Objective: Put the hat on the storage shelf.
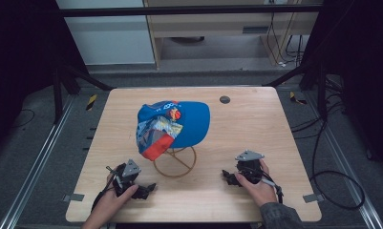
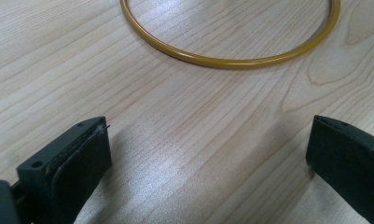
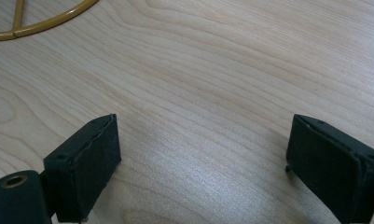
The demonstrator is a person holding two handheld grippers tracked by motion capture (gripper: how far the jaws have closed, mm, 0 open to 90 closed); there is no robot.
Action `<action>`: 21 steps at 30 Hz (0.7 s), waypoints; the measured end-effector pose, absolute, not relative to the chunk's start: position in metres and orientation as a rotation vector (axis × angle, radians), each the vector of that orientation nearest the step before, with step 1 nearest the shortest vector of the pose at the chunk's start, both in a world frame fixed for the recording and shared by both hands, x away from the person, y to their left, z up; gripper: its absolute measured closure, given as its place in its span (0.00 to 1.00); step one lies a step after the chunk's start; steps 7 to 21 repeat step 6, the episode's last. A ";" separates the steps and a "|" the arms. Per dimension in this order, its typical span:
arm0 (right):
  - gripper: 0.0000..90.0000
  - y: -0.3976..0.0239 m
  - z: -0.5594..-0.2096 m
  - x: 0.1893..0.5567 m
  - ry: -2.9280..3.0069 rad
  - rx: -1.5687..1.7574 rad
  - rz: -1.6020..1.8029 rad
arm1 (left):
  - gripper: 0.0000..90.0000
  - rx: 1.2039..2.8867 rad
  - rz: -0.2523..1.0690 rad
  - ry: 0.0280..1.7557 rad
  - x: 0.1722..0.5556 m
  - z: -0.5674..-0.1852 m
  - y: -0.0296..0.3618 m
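My left claw (image 1: pixel 148 189) and right claw (image 1: pixel 227 176) rest wide open on the table (image 1: pixel 256 124), holding nothing. The blue cap (image 1: pixel 172 126) sits between them on a wire stand (image 1: pixel 175 162). It looks soft and light. I'd grab its brim.

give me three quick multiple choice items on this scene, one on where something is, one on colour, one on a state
1. Where does the cap sit?
A. on the wire stand
B. flat on the table
C. in the left tool

2. What colour is the stand's ring?
A. black
B. yellow
C. white

3. How do the left tool's jaws stand?
A. shut on the cap
B. shut on nothing
C. open

Answers: 1 A, the high view shows the cap atop the stand. 2 B, the left gripper view shows a yellow ring on the wood. 3 C, bare table shows between the spread jaws.
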State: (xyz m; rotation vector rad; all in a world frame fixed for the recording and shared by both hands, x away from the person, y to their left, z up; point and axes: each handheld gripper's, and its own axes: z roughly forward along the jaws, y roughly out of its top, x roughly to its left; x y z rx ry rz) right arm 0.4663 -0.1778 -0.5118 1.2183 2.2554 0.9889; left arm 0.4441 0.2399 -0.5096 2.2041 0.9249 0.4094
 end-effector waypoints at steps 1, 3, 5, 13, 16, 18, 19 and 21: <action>0.11 -0.178 -0.512 0.466 2.254 1.223 0.988 | 0.00 2.205 0.409 0.924 0.444 -0.510 0.240; 0.11 -0.177 -0.512 0.465 2.245 1.234 0.987 | 0.00 2.205 0.408 0.923 0.444 -0.510 0.240; 0.11 -0.176 -0.512 0.465 2.240 1.238 0.984 | 0.00 2.205 0.409 0.922 0.444 -0.510 0.239; 0.11 -0.176 -0.512 0.465 2.238 1.242 0.982 | 0.00 2.205 0.409 0.922 0.444 -0.510 0.239; 0.11 -0.176 -0.512 0.465 2.238 1.242 0.982 | 0.00 2.205 0.409 0.922 0.444 -0.510 0.239; 0.11 -0.176 -0.512 0.465 2.238 1.242 0.982 | 0.00 2.205 0.409 0.922 0.444 -0.510 0.239; 0.11 -0.176 -0.512 0.465 2.238 1.242 0.982 | 0.00 2.205 0.409 0.922 0.444 -0.510 0.239; 0.11 -0.176 -0.512 0.465 2.238 1.242 0.982 | 0.00 2.205 0.409 0.922 0.444 -0.510 0.239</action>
